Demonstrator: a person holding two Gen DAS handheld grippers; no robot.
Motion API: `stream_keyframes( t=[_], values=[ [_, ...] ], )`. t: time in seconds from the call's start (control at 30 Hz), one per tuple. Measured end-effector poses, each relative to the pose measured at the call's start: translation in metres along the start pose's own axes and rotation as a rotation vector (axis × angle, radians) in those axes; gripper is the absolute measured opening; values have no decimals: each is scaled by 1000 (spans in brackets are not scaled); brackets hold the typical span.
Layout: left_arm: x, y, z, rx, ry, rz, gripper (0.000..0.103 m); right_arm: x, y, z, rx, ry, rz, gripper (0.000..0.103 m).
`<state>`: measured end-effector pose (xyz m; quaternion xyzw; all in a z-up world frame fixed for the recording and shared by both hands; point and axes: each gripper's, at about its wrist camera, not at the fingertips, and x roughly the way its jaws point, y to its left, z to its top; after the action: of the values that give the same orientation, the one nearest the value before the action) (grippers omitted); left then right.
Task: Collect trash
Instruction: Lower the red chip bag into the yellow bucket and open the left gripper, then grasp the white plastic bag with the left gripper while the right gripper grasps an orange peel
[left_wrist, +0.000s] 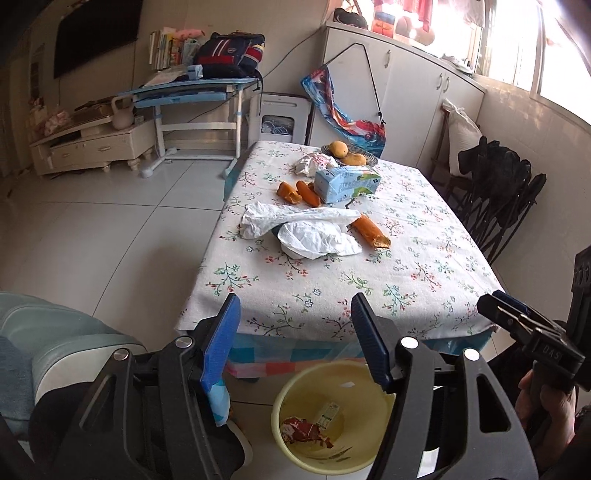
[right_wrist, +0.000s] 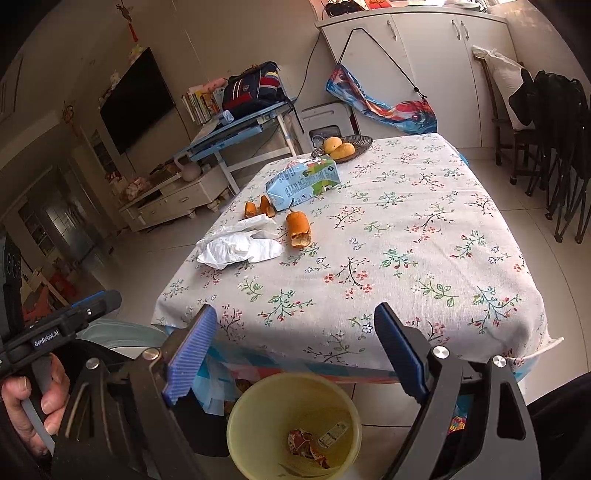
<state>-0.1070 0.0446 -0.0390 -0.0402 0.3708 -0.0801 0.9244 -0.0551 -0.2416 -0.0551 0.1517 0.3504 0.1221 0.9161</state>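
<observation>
Left wrist view: left gripper (left_wrist: 295, 338), jaws apart, nothing between them, above the round pale-yellow plastic bin (left_wrist: 334, 417) on the floor.
Right gripper (right_wrist: 293, 350): likewise wide and empty, over the bin.
In the bin: red crumpled wrapper (left_wrist: 306, 430), small carton (left_wrist: 327, 410).
Beyond the bin, on the floral-clothed table (left_wrist: 369, 295): crumpled white plastic bags (left_wrist: 310, 230), orange peel pieces (left_wrist: 371, 230), flattened blue-and-white milk carton (left_wrist: 345, 182).
Risk: thin bags may slip from the pads and miss the bin; the mangoes (left_wrist: 345, 151) are probably not trash.
</observation>
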Motion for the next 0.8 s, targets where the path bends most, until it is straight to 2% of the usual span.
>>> stream_keyframes(
  t=[0.13, 0.23, 0.37, 0.53, 0.8],
  values=[
    [11, 11, 21, -31, 1, -11, 68, 2, 1, 3, 11, 8, 14, 84],
    [31, 5, 39, 21, 29, -10, 76, 6, 3, 9, 11, 15, 27, 86],
    [67, -10, 63, 110, 80, -8, 78, 16, 5, 20, -1, 21, 35, 86],
    [122, -15, 86, 95, 158, -5, 79, 33, 0, 37, -1, 32, 37, 86],
    [200, -27, 106, 156, 266, 90, 79, 57, -10, 49, 31, 54, 51, 86]
  ],
)
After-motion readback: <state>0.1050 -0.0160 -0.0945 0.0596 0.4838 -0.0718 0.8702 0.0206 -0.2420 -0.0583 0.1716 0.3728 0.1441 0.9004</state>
